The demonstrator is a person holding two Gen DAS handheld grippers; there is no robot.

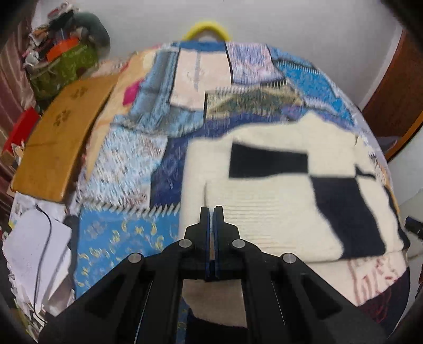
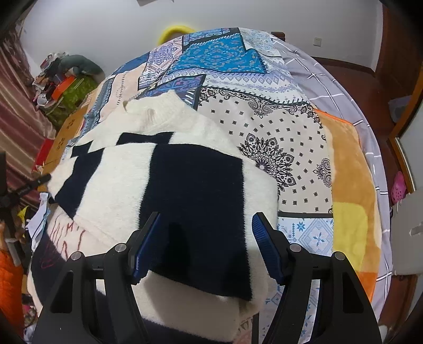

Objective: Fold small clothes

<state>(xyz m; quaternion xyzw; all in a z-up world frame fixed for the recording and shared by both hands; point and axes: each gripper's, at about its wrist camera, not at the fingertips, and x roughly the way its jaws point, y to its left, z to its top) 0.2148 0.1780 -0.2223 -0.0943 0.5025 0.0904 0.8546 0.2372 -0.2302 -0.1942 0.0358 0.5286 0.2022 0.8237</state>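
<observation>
Patchwork quilt point(image 2: 277, 127) bears sweater point(image 2: 185, 185); clutter point(image 1: 63, 53) beside.

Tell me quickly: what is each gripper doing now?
Left gripper: shut, holding nothing.
Right gripper: open above the sweater, not gripping it.

This is a bedroom in a home. A bed covered by a blue-and-cream patchwork-print bedspread point(image 2: 264, 119) fills both views, with a grey checked sheet point(image 2: 330, 87) and an orange plush blanket point(image 2: 351, 164) alongside. A cluttered pile of household items point(image 1: 60, 47) sits in a corner by a striped maroon curtain point(image 2: 15, 127) and plain white walls point(image 1: 290, 21).
</observation>
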